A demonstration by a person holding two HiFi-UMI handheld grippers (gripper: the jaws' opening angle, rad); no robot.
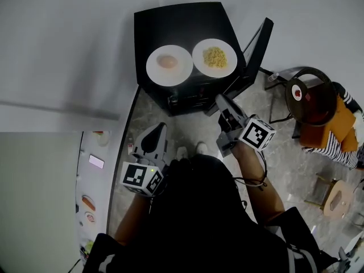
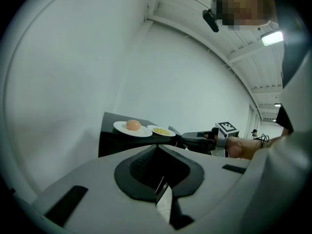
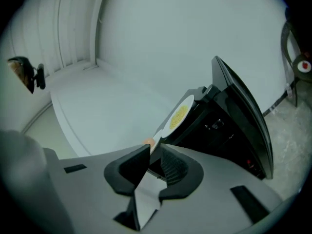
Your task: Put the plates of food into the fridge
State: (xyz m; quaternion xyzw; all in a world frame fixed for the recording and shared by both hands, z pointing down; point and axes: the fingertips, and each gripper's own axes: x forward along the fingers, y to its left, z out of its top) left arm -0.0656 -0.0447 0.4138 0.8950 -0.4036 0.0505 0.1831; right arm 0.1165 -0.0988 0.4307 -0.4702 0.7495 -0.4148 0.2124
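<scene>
Black and boxy, the fridge [image 1: 187, 21] stands on the floor against the pale wall with its door [image 1: 259, 41] swung open on the right side of the head view. Both plates sit on its top, not yet inside. The plate with a round peach-coloured piece [image 1: 169, 65] is on the left and the plate of yellow food [image 1: 214, 57] on the right, their rims touching or very nearly so.

The right gripper [image 1: 219, 98] is the nearer one. It is low at the fridge's open front, just beside the door, and the yellow plate lies just beyond it and higher up. Its jaws stand a narrow way apart with nothing between them, and in its own view the yellow plate's rim shows through the gap. That view also shows the fridge tilted, so this gripper seems rolled to one side. The left gripper [image 1: 156, 131] is further back, well apart from the fridge, with its jaws together and empty. The peach plate lies ahead of it and a little to its right.

The plates are round, so no long axis matters. A likely next move is for the right jaws to rise to the yellow plate's near rim.

No brand or label can be read. The only markings are the square patterns on the gripper cubes.
</scene>
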